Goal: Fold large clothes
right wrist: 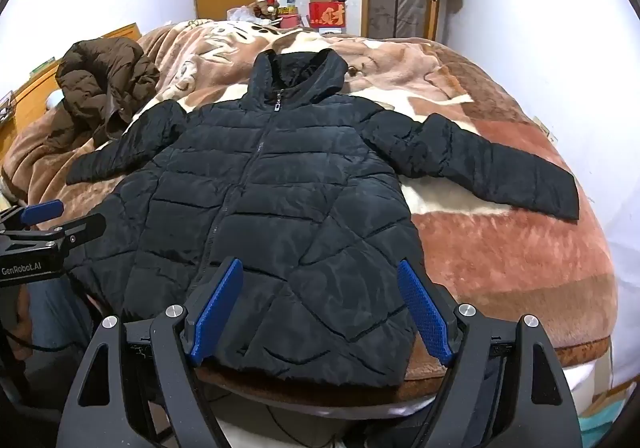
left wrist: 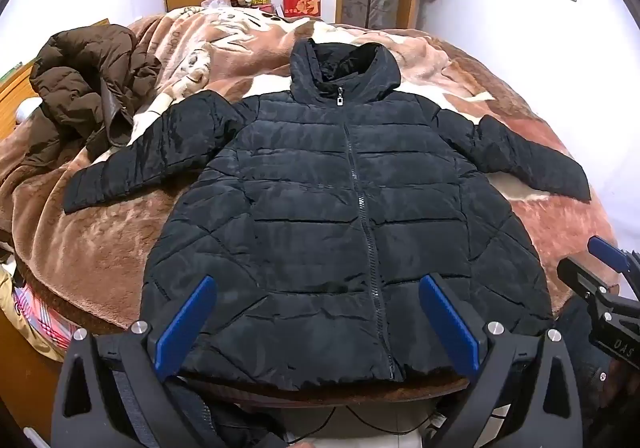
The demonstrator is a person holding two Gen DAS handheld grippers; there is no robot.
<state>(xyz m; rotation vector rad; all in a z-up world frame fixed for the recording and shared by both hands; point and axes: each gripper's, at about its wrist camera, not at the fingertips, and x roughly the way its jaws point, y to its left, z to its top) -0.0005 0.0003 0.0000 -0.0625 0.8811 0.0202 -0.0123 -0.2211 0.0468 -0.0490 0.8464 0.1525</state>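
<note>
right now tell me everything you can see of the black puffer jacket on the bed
The black puffer jacket lies flat and face up on a brown plush blanket, hem toward the cameras, hood toward the far wall. Its shell looks like slightly shiny quilted fabric. The front zipper is closed up to the collar, with a small metal pull there. Both sleeves spread out sideways. Nothing grips it; only the blanket appears to touch it, and a crumpled brown jacket lies apart beyond one sleeve.

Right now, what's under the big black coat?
The black coat lies flat on a fuzzy brown blanket covering the bed. Anything between coat and blanket is hidden.
</note>
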